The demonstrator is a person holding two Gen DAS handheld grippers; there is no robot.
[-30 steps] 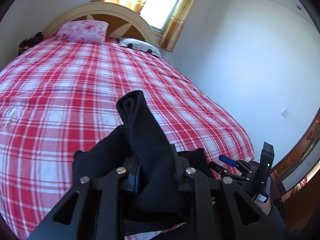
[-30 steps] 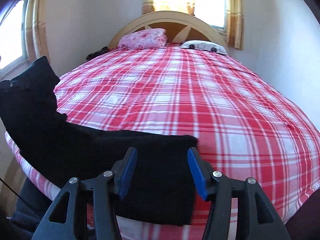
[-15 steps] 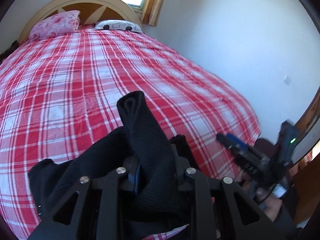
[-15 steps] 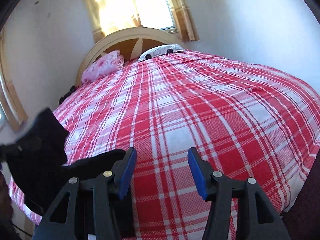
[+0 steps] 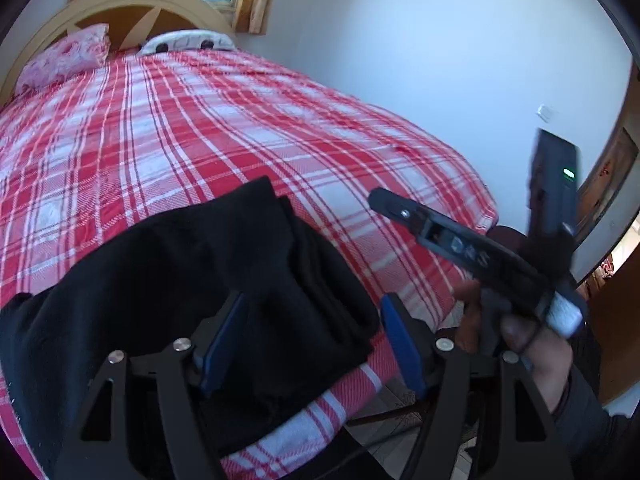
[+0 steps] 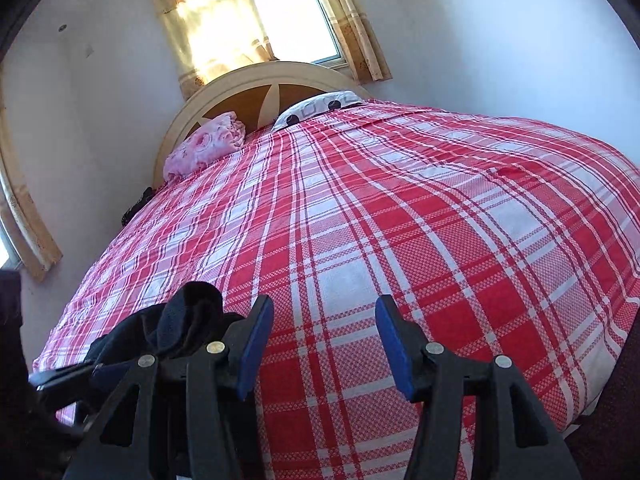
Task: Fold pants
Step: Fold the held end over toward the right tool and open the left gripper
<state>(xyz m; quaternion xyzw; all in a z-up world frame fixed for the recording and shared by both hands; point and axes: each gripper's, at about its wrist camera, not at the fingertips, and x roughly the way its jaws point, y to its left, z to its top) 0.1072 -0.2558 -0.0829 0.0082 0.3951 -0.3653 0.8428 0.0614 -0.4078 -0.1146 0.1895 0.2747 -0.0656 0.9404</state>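
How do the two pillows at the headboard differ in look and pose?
The pink floral pillow is rose-patterned all over, while the white pillow with dark round marks is pale with a few black spots. The pink floral pillow sits plump and bunched on top of the red-and-white plaid bedspread; the white pillow lies flatter, its near edge tucked under that bedspread. Both rest against the cream arched headboard.
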